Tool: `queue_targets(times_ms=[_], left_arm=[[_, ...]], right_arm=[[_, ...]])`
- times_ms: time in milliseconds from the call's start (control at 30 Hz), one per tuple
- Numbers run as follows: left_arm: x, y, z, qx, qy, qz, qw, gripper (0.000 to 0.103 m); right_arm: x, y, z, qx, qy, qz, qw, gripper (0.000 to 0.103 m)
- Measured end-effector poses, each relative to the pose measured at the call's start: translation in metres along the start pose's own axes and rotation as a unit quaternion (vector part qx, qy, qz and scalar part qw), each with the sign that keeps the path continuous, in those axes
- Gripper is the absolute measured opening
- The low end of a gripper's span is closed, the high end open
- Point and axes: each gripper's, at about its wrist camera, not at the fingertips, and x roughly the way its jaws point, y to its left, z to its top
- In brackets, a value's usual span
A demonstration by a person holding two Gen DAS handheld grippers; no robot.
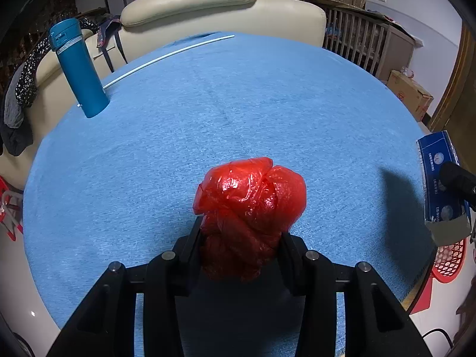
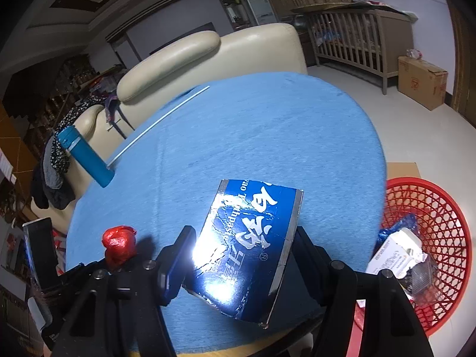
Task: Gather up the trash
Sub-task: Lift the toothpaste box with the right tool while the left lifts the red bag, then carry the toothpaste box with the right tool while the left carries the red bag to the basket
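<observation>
Trash is in both grippers at once. The left gripper (image 1: 240,238) has its jaws drawn in tight on a crumpled red plastic bag (image 1: 250,208), low in the middle of its own view, above the blue tablecloth (image 1: 208,113). The right gripper (image 2: 241,253) stands about half open, its fingers pressed to the two sides of a blue toothpaste box (image 2: 250,247), which tilts with its far end up toward the middle of the frame.

The red mesh basket (image 2: 440,208) sits off the table edge at the right of the right-wrist view, with a white carton (image 2: 395,255) and other scraps already inside it.

I reckon the step in hand is carrying both pieces over to that basket. The box ought to go first, being nearer; keep the pinch firm until it hangs well inside the rim, since a glossy carton held by its sides could slip. The bag is light and springy, so let go low. A teal flask (image 1: 78,68) and a white rod (image 1: 166,56) in the upper left look safely clear.
</observation>
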Motion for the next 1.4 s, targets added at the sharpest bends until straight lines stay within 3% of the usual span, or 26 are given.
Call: queue_targets(times_ms=[667, 1400], left_arm=[[-0.009, -0.028, 0.001, 0.027, -0.013, -0.024, 0.9993, 0.046], [-0.035, -0.112, 0.015, 0.104, -0.040, -0.079, 0.9906, 0.046]], right_arm=[[-0.038, -0.049, 0.000, 0.036, -0.031, -0.053, 0.997, 0.069], [-0.095, -0.151, -0.006, 0.105, -0.068, -0.159, 0.979, 0.069]])
